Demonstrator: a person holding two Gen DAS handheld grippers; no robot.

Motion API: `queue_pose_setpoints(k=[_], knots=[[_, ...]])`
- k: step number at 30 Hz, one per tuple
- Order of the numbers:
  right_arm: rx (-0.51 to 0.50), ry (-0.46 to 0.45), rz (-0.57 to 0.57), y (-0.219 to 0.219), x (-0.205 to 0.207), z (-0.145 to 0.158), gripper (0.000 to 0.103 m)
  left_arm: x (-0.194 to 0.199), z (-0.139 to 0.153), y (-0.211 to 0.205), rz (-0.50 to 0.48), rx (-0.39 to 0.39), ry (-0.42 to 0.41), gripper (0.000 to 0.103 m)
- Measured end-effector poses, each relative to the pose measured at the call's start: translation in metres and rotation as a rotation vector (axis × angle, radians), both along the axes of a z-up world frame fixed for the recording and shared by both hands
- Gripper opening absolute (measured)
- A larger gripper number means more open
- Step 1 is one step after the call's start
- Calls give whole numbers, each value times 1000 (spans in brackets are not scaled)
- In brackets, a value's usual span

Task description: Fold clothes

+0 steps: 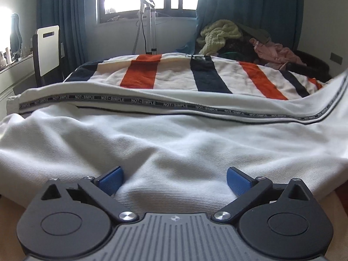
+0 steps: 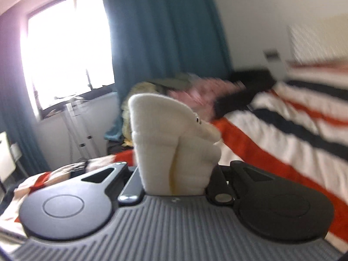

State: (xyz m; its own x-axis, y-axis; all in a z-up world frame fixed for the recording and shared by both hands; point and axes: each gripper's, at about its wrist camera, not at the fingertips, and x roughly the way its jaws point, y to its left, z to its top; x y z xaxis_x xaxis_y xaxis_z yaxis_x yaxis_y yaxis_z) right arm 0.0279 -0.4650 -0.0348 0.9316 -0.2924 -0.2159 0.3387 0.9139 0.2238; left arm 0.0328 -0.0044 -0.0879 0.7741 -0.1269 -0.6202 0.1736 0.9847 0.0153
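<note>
A white garment [image 1: 174,134] with a black lettered band [image 1: 152,104] lies spread across the striped bed cover [image 1: 139,74]. My left gripper [image 1: 174,175] rests low over the garment's near part. Its blue pads [image 1: 111,179] stand wide apart, with only flat cloth between them. In the blurred, tilted right wrist view my right gripper [image 2: 175,169] is shut on a bunched fold of white fabric [image 2: 165,126] that stands up from the jaws and hides the fingertips. The garment's right edge [image 1: 339,91] rises off the bed.
A pile of loose clothes [image 1: 219,34] sits at the bed's far right. A stand with a hanger [image 1: 150,28] is under the window, between teal curtains [image 1: 56,21]. A white chair [image 1: 46,50] and a shelf with bottles are at the left.
</note>
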Motion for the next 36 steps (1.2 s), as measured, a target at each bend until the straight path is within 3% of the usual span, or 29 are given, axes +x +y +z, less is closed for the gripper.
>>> queue_pose_setpoints(k=[5,7,10,15,17,19,22,25,30,32,36], knots=[[-215,-19,148,101,5,21,13,-8,22,11,4,-31,-56,102],[-303,19,198,146,10,13,13,-10,32,18,20,-56,-87,102],[-405,103,316,209,19,-19,13,-14,44,27,47,-67,-134,102],[-618,348,531,294,31,-116,13,-15,50,36,65,-78,-140,102],[-727,419,546,312,29,-150,13,-14,51,36,66,-65,-137,102],[-736,388,533,311,26,-154,13,-14,53,37,64,-55,-147,102],[-657,344,548,299,26,-139,13,-10,58,42,73,-86,-159,102],[-725,293,580,320,13,-137,14,-5,59,50,99,-125,-167,102],[-688,302,626,347,7,-144,16,2,52,57,117,-184,-147,102],[-634,325,645,341,9,-139,19,4,50,58,122,-199,-141,102],[-367,423,731,316,18,-122,43,0,52,58,120,-208,-161,102]])
